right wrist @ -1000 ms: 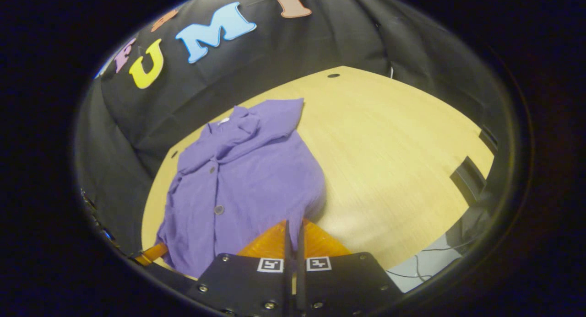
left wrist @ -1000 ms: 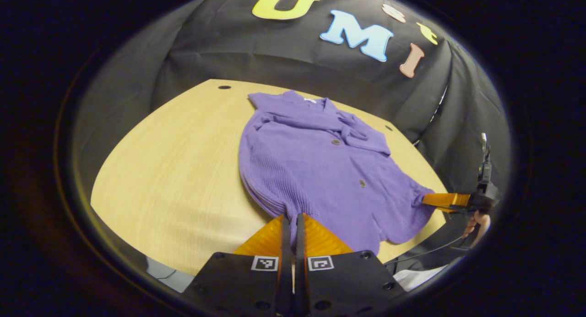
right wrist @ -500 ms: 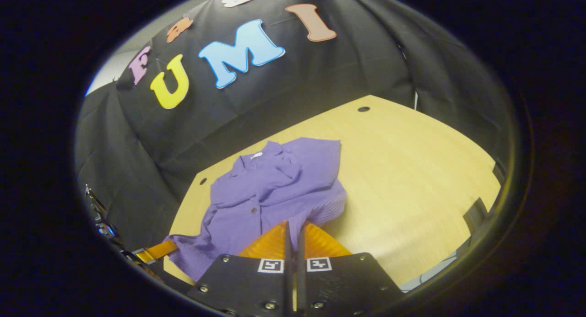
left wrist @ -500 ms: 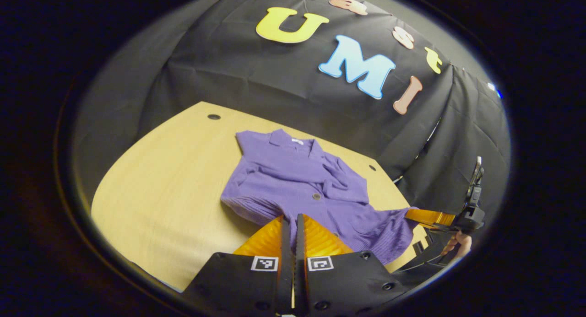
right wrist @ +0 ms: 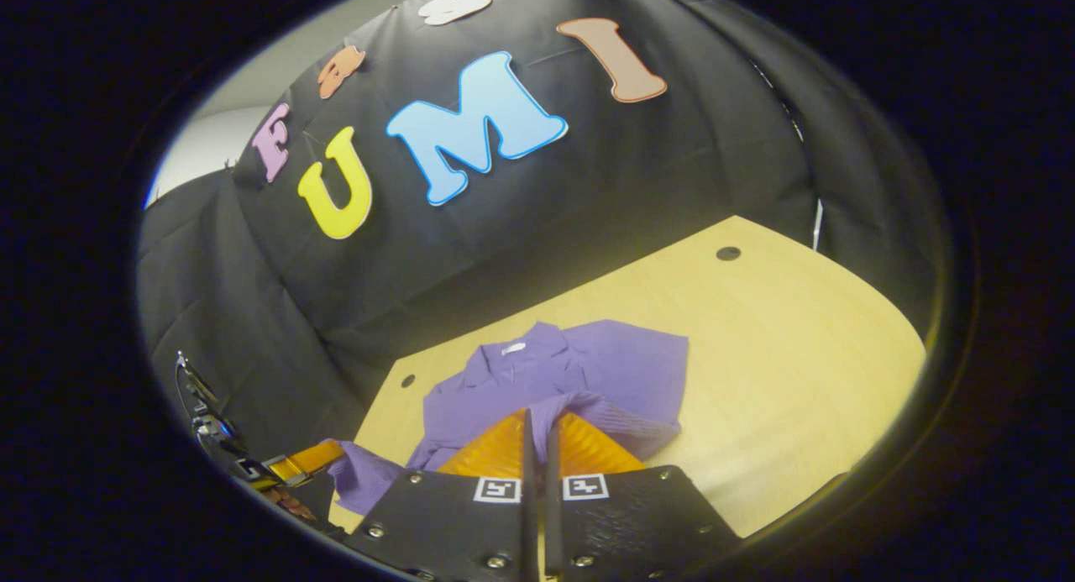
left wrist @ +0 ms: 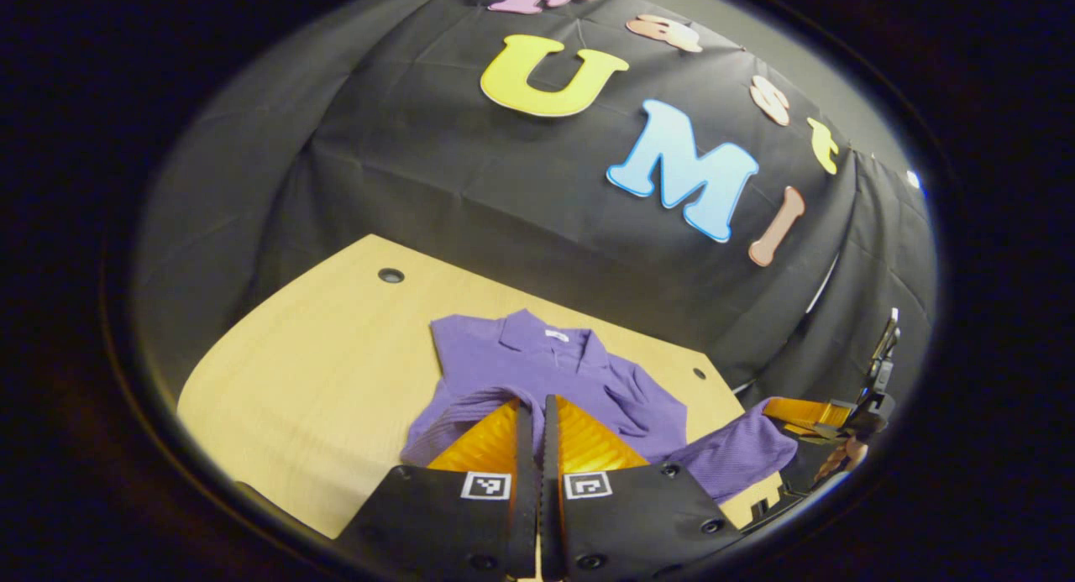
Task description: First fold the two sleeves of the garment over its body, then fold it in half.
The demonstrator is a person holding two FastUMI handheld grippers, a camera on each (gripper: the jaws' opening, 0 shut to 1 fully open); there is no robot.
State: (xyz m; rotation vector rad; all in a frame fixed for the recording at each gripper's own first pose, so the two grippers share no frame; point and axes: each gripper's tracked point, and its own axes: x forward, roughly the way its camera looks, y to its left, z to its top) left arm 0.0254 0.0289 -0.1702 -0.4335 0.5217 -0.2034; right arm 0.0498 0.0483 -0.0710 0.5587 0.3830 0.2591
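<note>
Hem lifted toward collar | both hand-held grippers [left wrist: 534, 414] [right wrist: 537, 422] clamp garment [left wrist: 537, 368] | table [left wrist: 319, 355] under

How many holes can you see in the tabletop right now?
2: one hole at the far left corner, another at the far right, past the garment. The garment may hide others.

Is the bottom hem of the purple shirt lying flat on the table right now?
No, both tongs, left and right, pinch the purple shirt's hem and hold it above the table.

Left gripper [left wrist: 532, 407] clamps purple garment [left wrist: 546, 372] hem above table [left wrist: 319, 355].
</note>
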